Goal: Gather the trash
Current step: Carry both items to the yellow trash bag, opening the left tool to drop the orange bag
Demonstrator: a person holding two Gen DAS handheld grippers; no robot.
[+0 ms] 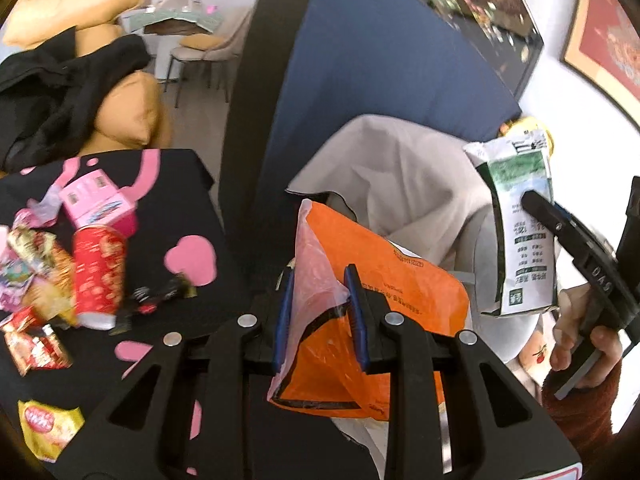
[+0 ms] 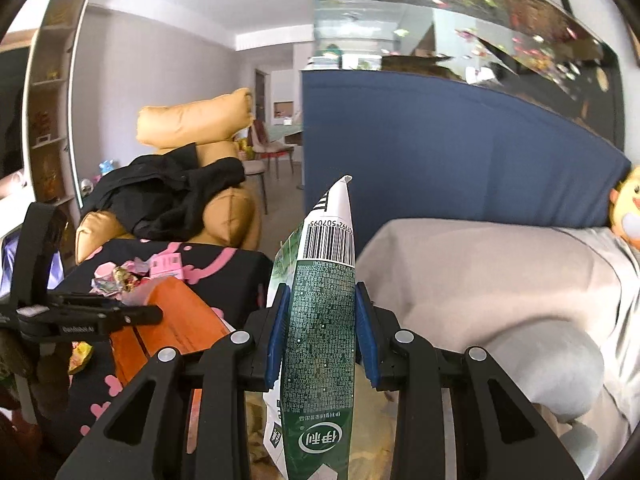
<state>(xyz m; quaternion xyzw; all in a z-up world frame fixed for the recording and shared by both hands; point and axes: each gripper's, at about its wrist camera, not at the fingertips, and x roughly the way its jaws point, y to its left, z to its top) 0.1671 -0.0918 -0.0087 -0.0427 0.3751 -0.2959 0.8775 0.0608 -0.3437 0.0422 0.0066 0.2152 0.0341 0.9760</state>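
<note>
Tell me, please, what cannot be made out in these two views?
- Bin: no trash bin shows in either view.
- Orange bag mouth: left wrist view, hidden behind the left gripper.
- Carton bottom: right wrist view, cut off by the lower edge below the right gripper.
- Wrappers on the black table: left wrist view, print blurred.

free: over grey cushion [image 2: 480, 280] | blocked: blue panel [image 2: 440, 140] behind, littered table [image 1: 192, 200] left
</note>
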